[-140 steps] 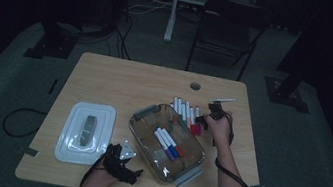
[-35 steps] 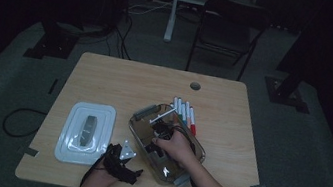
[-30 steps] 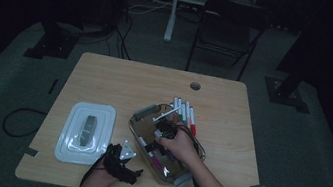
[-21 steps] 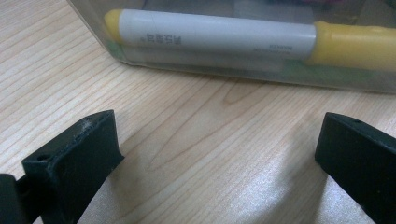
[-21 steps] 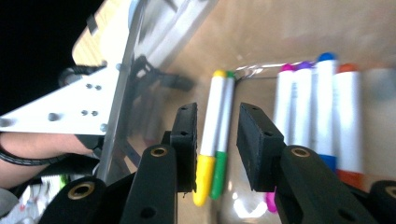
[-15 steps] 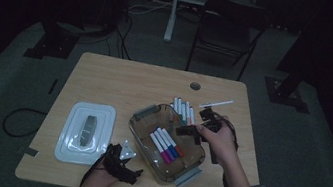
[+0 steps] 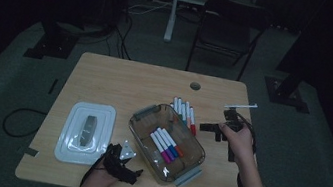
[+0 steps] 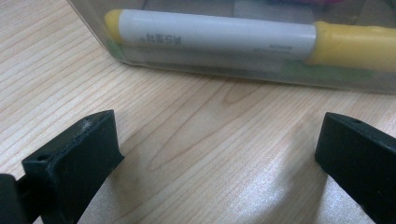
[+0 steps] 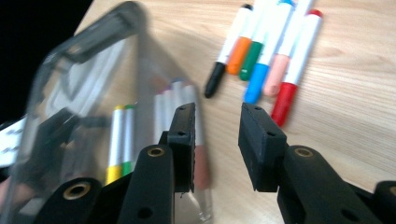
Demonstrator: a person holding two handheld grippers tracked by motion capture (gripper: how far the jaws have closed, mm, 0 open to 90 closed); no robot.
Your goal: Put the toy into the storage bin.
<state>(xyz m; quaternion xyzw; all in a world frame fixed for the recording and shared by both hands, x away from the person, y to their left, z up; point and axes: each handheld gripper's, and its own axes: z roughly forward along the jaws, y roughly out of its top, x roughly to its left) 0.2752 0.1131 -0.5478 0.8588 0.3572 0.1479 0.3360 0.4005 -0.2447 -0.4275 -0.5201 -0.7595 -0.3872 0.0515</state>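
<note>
A dim studio or lab space; grey carpet, trailing floor cables [image 7: 127, 41], black stand bases [image 7: 53, 45], a folding chair [image 7: 226, 24] beyond the right gripper [image 7: 209, 127].

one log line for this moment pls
right hand-held gripper: empty, by loose markers | left hand-held gripper: open, beside clear container | lid: off

High view: fixed above the near side, facing forward and down over the whole table [image 7: 122, 74]. Left gripper view: low, very close to the container [image 8: 261, 79] wall. Right gripper view: close, facing the loose markers [image 9: 275, 51]; all three share the container.
</note>
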